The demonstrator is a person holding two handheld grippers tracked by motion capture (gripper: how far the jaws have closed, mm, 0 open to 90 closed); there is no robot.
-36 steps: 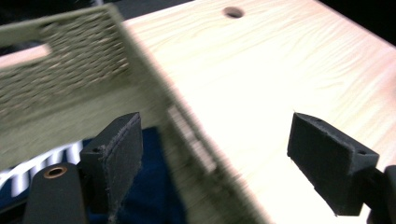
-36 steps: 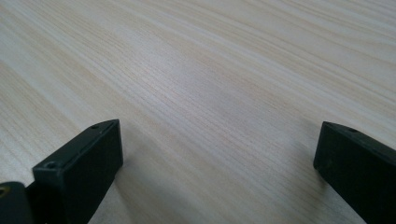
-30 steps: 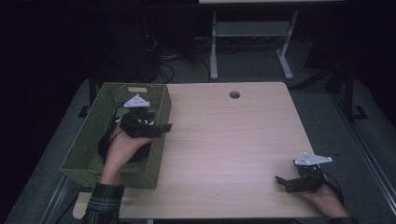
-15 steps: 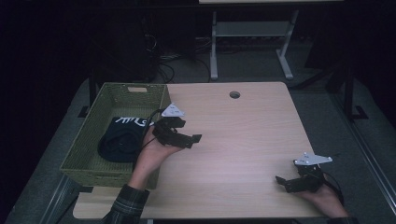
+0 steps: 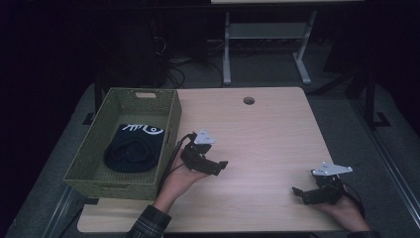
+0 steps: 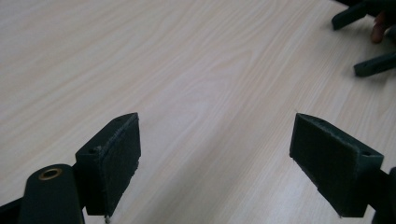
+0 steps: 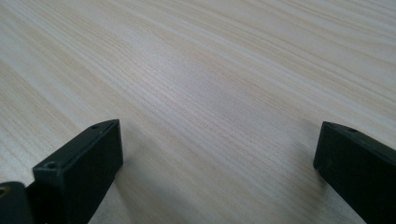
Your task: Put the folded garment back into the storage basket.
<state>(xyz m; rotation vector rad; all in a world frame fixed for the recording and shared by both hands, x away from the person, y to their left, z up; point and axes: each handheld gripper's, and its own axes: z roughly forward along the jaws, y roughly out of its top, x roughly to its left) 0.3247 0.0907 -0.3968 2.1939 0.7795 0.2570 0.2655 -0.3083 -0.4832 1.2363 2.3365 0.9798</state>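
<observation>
Dark fabric, a folded black garment [image 5: 133, 147] with white lettering, lies inside the green woven basket [image 5: 171, 130] at the left edge of the surface [image 5: 267, 134]. It rests on the basket floor, toward the near and right part of the compartment, fully below the rim.

The left gripper [image 5: 214, 167] sits over the bare surface just beside the basket's right wall, jaws spread wide and holding nothing; the left gripper view shows both pads [image 6: 119, 158] apart with only wood grain between them. It points right, away from the basket, toward the right gripper [image 5: 298, 192], which rests at the near right corner of the surface, well apart from the basket. The right gripper's jaws are likewise spread and empty, as the right gripper view confirms.

Governing relation: the garment lies to the left of and behind the left gripper's pointing direction, with the basket wall between them. The left hand [image 5: 177, 174] is by far the nearer. Any return to the garment would likely require turning the left gripper back and lifting it over the rim. The garment's long axis cannot be judged reliably; it appears roughly as broad as deep.
</observation>
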